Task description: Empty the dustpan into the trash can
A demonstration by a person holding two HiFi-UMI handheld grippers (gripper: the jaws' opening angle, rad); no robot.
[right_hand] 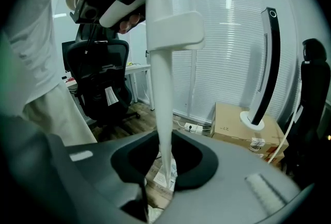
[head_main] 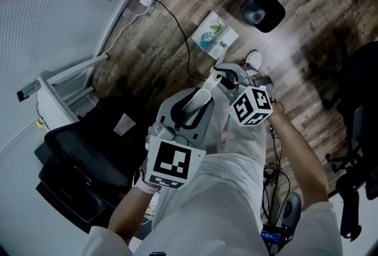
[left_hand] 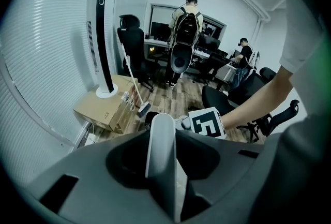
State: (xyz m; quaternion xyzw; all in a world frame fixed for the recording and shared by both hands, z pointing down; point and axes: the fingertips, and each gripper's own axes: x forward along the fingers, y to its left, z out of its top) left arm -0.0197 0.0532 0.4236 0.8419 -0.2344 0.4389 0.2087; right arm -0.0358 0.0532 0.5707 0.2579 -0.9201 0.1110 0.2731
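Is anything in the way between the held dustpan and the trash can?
Nothing tall. The grey dustpan with the white handle is held off the wooden floor. Between it and the round black trash can only a flat white-and-teal leaflet lies on that floor, probably low enough to pass over.

Dark wood-plank floor (head_main: 307, 18) runs up to a wall of white slatted blinds (right_hand: 227, 26). A tower fan (left_hand: 101, 47) stands on a cardboard box (left_hand: 98, 110), near a black office chair (left_hand: 130, 39).
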